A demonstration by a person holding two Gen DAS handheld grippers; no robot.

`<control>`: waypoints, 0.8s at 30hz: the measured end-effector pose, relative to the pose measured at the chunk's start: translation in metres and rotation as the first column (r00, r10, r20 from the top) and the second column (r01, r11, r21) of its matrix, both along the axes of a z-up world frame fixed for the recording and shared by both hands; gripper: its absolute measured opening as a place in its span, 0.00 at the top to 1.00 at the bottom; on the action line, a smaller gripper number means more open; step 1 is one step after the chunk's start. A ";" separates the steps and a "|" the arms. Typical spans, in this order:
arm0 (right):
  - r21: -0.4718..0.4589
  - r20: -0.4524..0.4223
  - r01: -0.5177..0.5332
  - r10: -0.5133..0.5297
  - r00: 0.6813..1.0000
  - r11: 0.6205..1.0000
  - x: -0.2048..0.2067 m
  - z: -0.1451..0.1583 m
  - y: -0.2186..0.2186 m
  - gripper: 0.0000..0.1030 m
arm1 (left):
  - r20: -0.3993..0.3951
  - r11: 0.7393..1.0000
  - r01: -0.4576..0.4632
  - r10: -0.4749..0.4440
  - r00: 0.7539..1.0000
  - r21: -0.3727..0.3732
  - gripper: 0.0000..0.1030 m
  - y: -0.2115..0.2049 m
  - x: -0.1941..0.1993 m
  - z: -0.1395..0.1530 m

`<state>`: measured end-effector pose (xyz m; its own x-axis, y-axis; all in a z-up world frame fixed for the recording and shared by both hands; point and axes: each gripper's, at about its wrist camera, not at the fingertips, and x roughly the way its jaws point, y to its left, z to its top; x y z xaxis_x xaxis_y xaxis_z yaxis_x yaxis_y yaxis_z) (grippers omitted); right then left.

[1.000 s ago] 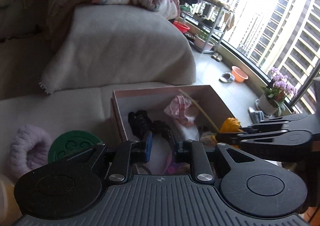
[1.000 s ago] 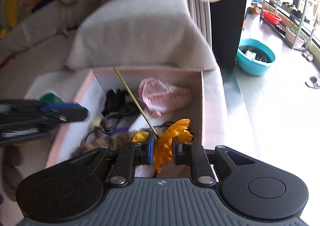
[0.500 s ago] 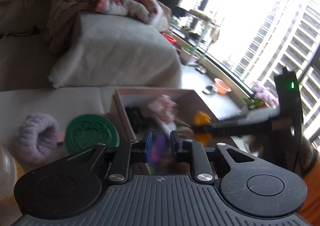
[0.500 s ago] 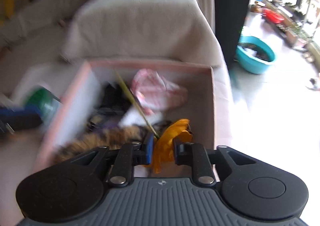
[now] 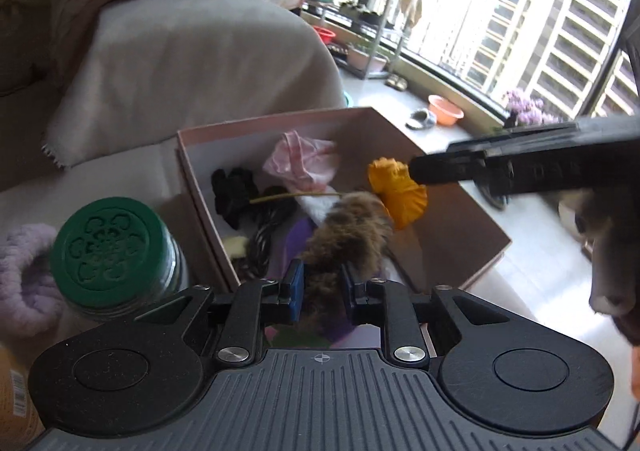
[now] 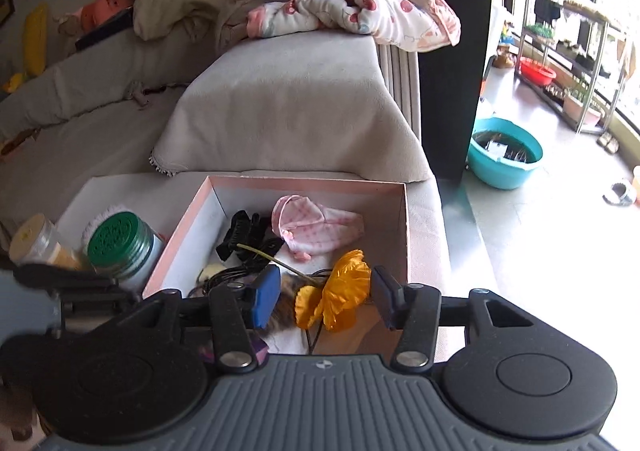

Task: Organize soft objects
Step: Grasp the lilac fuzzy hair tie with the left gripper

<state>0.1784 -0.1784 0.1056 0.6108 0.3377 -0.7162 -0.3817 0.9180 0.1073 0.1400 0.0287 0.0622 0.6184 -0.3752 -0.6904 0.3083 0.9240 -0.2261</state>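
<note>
A pink box (image 6: 304, 181) on the sofa seat holds a pink checked cloth (image 6: 316, 227), a black hair claw (image 6: 240, 231), a brown furry piece (image 5: 344, 227) and an orange fabric flower (image 6: 344, 291). My right gripper (image 6: 324, 299) hangs over the box's near end. Its jaws are opening, and the flower lies between the pads without touching either one. The flower's stem slants back across the claw. My left gripper (image 5: 322, 285) stands by the box's left wall with a narrow gap. The fur shows beyond that gap, and nothing is gripped.
A green-lidded jar (image 5: 108, 247) and a lilac scrunchie (image 5: 24, 275) sit left of the box, with a cream-lidded jar (image 6: 32, 239) beside them. A draped sofa arm (image 6: 288, 103) rises behind. To the right the seat ends above the floor with a teal basin (image 6: 504, 163).
The right jaws, pinched on the orange flower before, have spread apart and the flower now rests on the items in the box. The left gripper has sunk a little beside the box.
</note>
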 end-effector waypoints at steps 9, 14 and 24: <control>0.040 0.071 -0.045 0.042 0.997 0.998 -0.010 0.030 0.018 0.50 | 0.127 0.975 -0.125 0.150 0.980 -0.186 0.77 0.096 -0.045 0.057; 0.096 0.009 -0.094 0.093 0.996 0.991 0.004 0.068 0.064 0.50 | 0.033 0.967 -0.214 0.220 0.975 -0.139 0.77 0.175 -0.024 0.093; 0.143 0.071 -0.264 0.256 0.964 0.954 0.000 0.096 0.140 0.49 | -0.215 0.946 0.027 0.046 0.976 0.323 0.73 0.149 0.065 0.069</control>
